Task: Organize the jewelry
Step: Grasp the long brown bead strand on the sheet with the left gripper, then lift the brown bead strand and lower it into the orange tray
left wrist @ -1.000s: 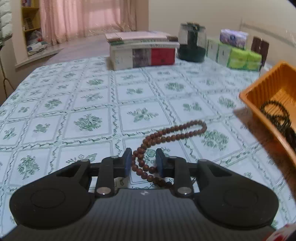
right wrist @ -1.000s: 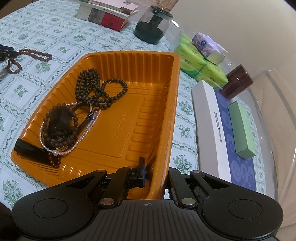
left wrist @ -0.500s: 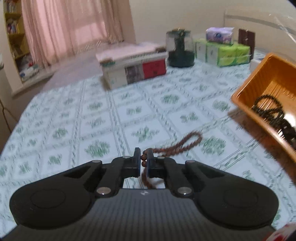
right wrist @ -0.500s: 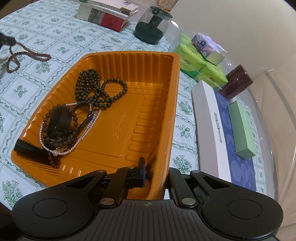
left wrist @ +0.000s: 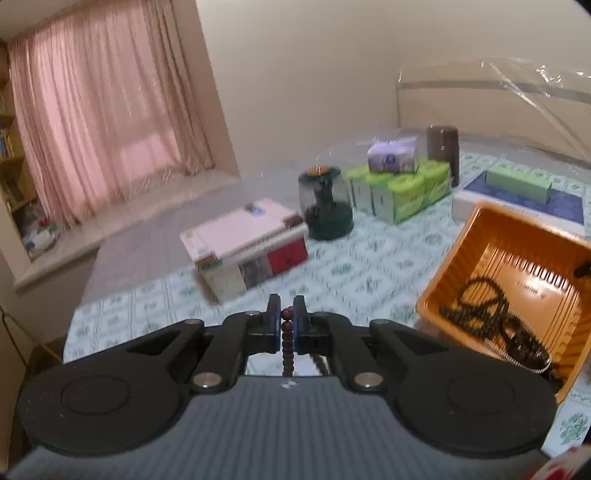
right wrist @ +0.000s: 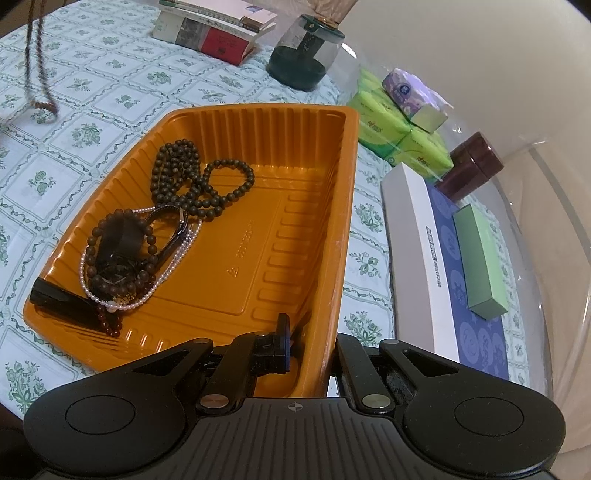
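Now one bead strand (left wrist: pixel 287 332) hangs; one orange tray (right wrist: pixel 334 229) waits.

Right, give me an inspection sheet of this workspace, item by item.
Surface: table under a white cloth with a green floral print.
Job's things: reddish-brown bead strand hanging from the left tool; orange tray holding dark bead strands, a pearl string and a watch.
Clutter: stacked books, dark green glass jar, green tissue packs, brown canister, green box on a flat white-and-blue box.
Grippers: left tool shut on the bead strand; right tool clamped on the tray's near wall.
Cables: nothing seen.
Surroundings: pink curtains, a bookshelf, a plain wall.
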The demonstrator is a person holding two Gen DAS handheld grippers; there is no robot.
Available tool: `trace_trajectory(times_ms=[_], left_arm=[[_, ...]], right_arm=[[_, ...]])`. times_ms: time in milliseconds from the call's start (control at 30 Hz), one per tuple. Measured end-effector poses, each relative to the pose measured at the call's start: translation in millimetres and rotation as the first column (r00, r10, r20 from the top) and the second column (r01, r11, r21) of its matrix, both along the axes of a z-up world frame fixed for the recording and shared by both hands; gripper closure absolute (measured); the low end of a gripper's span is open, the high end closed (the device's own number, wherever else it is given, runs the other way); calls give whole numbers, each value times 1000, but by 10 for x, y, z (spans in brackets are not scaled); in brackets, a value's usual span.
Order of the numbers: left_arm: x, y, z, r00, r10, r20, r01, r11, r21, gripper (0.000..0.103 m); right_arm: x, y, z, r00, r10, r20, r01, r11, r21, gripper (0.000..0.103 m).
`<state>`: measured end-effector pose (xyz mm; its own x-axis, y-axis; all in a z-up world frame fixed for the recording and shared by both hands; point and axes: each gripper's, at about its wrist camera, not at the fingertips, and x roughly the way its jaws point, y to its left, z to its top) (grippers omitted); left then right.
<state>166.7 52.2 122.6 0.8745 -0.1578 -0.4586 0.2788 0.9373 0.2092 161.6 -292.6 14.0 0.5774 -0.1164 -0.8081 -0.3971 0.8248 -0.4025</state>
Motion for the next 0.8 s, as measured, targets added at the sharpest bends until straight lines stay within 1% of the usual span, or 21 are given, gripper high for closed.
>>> trace_trajectory(times_ms=[100, 200, 400, 600, 700, 800], left_arm=[[-14, -13, 196, 999, -20, 37, 20, 1000, 9, 98], [-15, -26, 386, 997, -48, 64, 48, 999, -3, 98], [-8, -183, 724, 987, -114, 115, 117, 993, -24, 98], [3, -497, 998, 968, -196, 154, 206, 977, -49, 98], [20, -675, 1085, 958, -235, 162, 248, 967, -63, 98], [44, -892, 1135, 946, -277, 170, 290, 955, -61, 98]], right_arm=[[6, 1, 7, 1000, -1, -2, 1, 1000, -1, 98], [10, -1, 10, 1000, 0, -3, 0, 1000, -2, 98], [8, 1, 6, 1000, 0, -2, 0, 1000, -2, 98], [11, 1, 7, 1000, 0, -3, 0, 1000, -2, 98], [12, 1, 6, 1000, 0, -3, 0, 1000, -1, 98], [12, 2, 7, 1000, 0, -2, 0, 1000, -2, 98]])
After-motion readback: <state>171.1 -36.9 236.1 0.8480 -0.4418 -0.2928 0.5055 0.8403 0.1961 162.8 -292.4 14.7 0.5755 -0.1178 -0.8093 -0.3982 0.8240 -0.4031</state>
